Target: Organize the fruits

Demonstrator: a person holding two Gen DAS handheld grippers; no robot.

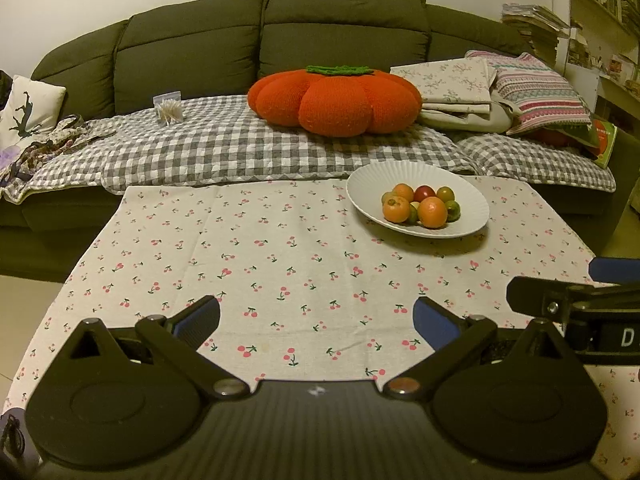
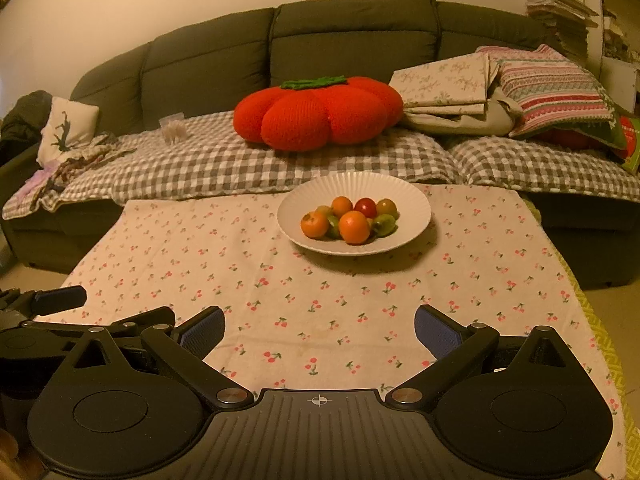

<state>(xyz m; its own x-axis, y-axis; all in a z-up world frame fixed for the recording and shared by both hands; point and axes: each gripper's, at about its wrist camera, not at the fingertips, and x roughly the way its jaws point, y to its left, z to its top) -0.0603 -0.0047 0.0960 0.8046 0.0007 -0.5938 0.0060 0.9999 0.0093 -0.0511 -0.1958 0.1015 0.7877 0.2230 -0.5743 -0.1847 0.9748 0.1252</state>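
Note:
A white ribbed plate (image 1: pixel 472 200) (image 2: pixel 416 204) stands at the far side of the table on a cherry-print cloth (image 1: pixel 280 264) (image 2: pixel 304 304). It holds a pile of small fruits (image 1: pixel 420 204) (image 2: pixel 352 218): orange ones, a red one and green ones. My left gripper (image 1: pixel 316 316) is open and empty over the near part of the cloth, well short of the plate. My right gripper (image 2: pixel 320 328) is open and empty, also near the front edge. Each gripper shows at the edge of the other's view (image 1: pixel 580 304) (image 2: pixel 56 300).
A dark green sofa (image 1: pixel 192 40) with a grey checked blanket (image 1: pixel 208 148) runs behind the table. On it lie an orange pumpkin cushion (image 1: pixel 336 100), folded linens and a striped pillow (image 1: pixel 536 96). Bookshelves (image 1: pixel 600 8) stand at the right.

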